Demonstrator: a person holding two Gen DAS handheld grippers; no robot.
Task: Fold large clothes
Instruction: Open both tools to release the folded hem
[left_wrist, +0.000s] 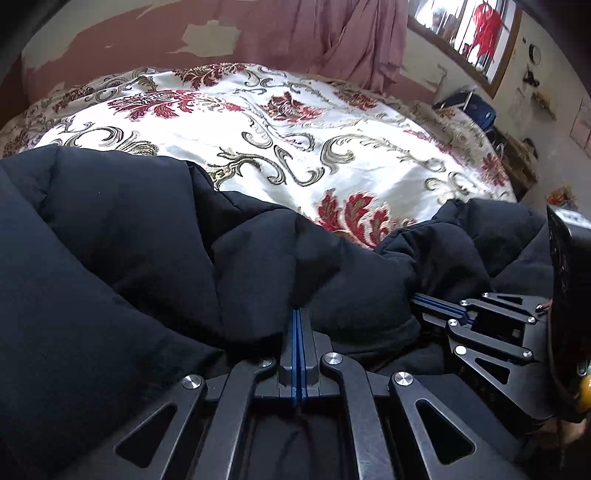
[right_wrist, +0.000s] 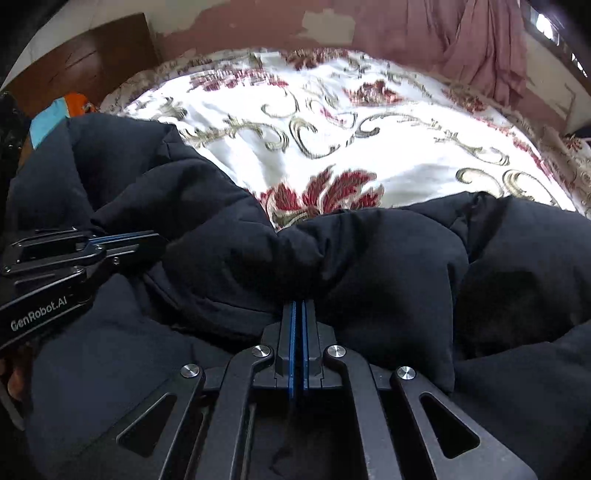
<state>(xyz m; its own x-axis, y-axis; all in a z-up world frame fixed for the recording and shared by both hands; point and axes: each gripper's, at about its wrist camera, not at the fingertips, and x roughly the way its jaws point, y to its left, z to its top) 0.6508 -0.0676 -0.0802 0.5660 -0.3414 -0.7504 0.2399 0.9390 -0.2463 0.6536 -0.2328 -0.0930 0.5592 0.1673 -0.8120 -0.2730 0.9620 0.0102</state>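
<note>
we find the black padded coat (left_wrist: 122, 236) bunched on the bed (left_wrist: 258, 122), over its floral cover. left gripper (left_wrist: 299, 314) and right gripper (right_wrist: 298, 306) both have jaws clenched on pinched folds. we judge it bulky, soft and slippery; hems and seams offer the firmest hold.

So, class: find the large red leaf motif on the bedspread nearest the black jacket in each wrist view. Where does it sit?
Left wrist view: the red leaf motif sits right of centre, just above the black jacket.
Right wrist view: the motif sits at centre, just above the jacket's edge.
Shared landmark: the pink curtain, top right in both.
</note>
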